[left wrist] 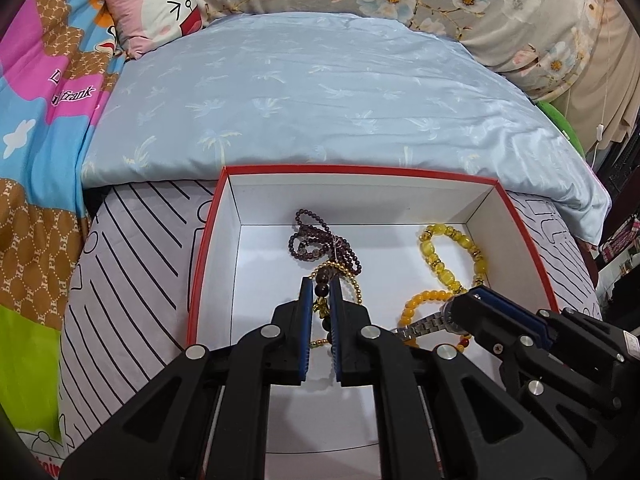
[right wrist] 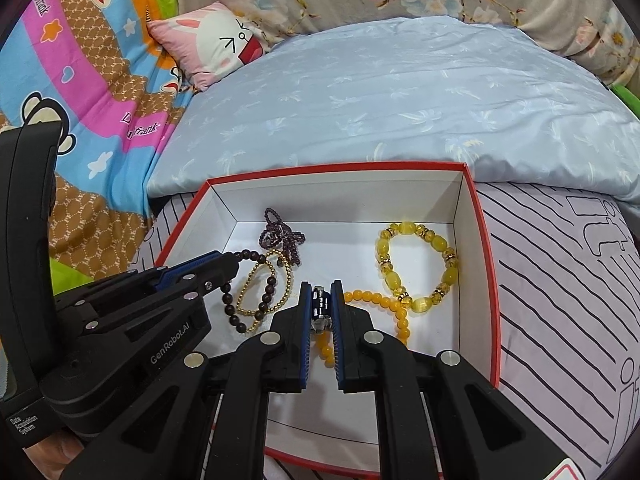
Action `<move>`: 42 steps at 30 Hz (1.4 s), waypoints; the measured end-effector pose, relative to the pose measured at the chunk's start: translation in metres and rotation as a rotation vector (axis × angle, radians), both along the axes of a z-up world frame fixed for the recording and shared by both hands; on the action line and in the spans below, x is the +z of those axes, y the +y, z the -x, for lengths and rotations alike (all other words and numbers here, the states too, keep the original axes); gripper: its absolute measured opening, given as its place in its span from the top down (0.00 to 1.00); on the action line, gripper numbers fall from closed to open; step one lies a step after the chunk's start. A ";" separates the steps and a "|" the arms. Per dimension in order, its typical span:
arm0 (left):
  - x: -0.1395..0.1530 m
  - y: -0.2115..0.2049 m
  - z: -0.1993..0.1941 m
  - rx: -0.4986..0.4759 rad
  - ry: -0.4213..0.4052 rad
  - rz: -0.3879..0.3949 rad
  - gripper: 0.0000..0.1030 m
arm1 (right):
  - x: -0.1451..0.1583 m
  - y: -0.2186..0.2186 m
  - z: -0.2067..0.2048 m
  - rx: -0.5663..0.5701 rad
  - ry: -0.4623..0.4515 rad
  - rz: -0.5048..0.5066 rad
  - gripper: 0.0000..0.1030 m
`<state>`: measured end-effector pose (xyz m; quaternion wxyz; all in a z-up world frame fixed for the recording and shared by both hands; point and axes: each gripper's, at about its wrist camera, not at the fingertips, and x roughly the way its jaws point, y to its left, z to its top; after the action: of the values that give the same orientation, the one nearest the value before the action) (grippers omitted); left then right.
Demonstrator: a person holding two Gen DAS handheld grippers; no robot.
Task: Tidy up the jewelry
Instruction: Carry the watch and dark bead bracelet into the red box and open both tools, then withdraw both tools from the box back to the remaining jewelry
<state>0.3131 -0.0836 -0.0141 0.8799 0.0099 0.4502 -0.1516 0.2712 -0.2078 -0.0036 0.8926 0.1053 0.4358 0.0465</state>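
Observation:
A red box with a white inside (left wrist: 404,200) (right wrist: 344,196) sits on the bed. In it lie a purple bead strand (left wrist: 308,240) (right wrist: 280,236), a yellow glass-bead bracelet (left wrist: 444,256) (right wrist: 416,264), an orange bead bracelet (left wrist: 420,300) (right wrist: 384,304) and a gold bead chain (right wrist: 256,284). My left gripper (left wrist: 321,280) (right wrist: 236,258) is shut on a dark wooden bead bracelet (left wrist: 322,284) (right wrist: 248,292) over the box. My right gripper (right wrist: 320,286) (left wrist: 466,298) is shut on a metal wristwatch (left wrist: 424,322) (right wrist: 320,300) over the box floor.
A light blue quilt (left wrist: 320,92) lies behind the box. A pink rabbit pillow (left wrist: 156,4) and a colourful cartoon blanket (left wrist: 36,120) are at the left. The box rests on a lilac sheet with black lines (right wrist: 560,280).

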 end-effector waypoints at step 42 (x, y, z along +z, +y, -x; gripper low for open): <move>0.030 0.012 0.071 0.044 -0.054 -0.040 0.57 | 0.044 0.002 0.089 -0.041 -0.096 0.076 0.68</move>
<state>0.2424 -0.0718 0.0159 0.8945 0.0217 0.4294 -0.1229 0.1823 -0.2056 0.0404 0.9166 0.0777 0.3918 0.0166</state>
